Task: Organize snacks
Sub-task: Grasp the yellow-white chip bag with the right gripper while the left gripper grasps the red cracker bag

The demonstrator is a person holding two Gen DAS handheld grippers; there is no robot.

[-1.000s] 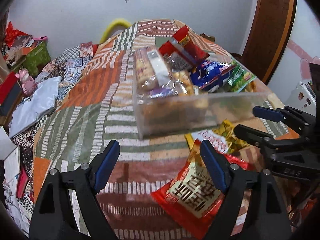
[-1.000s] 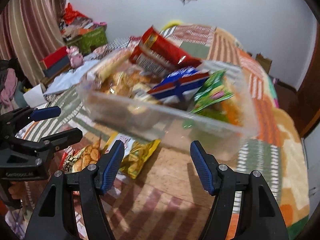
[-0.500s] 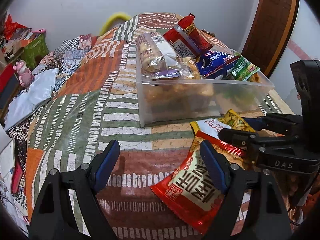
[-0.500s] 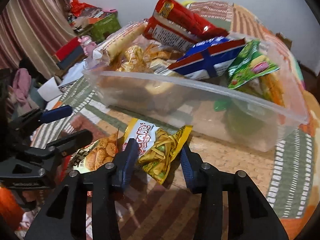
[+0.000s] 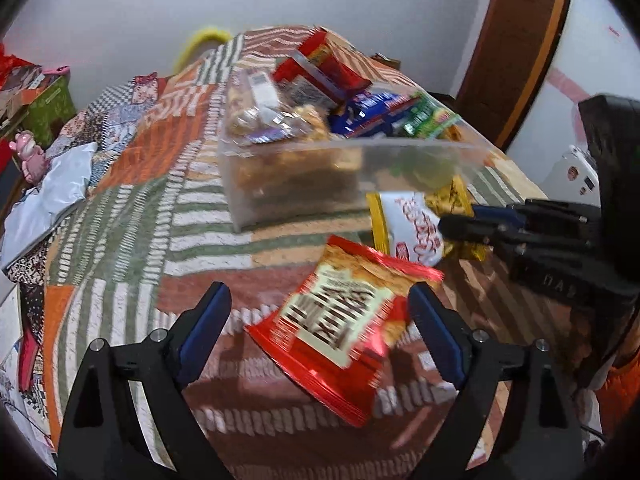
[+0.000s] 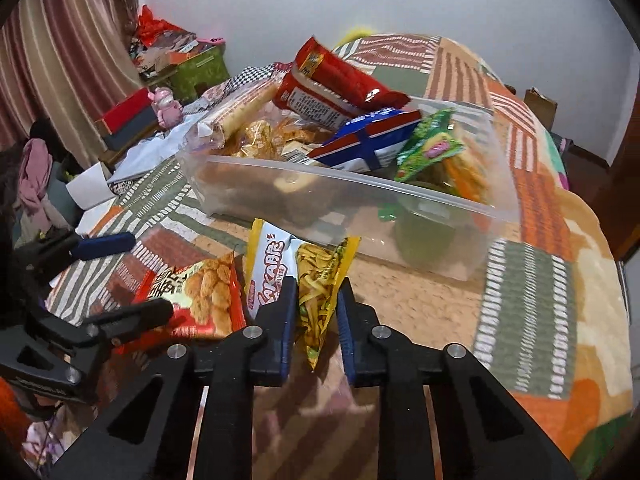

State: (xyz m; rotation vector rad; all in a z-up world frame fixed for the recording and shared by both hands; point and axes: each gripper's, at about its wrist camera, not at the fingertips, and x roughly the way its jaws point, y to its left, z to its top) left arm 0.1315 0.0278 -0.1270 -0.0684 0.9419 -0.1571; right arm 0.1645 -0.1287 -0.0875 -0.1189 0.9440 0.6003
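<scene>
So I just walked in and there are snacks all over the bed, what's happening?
A person with two handheld grippers is sorting snacks into the clear bin, already piled with packets. The right gripper has closed on the yellow chip bag just in front of the bin. The left gripper is open around the red snack bag lying on the blanket.

Even, soft indoor light with faint shadows. Both fisheye views bow strongly and go black at the corners. Motion blur smears the red foil snack bag (image 5: 344, 320) and the patchwork bedspread (image 6: 532, 292).
</scene>
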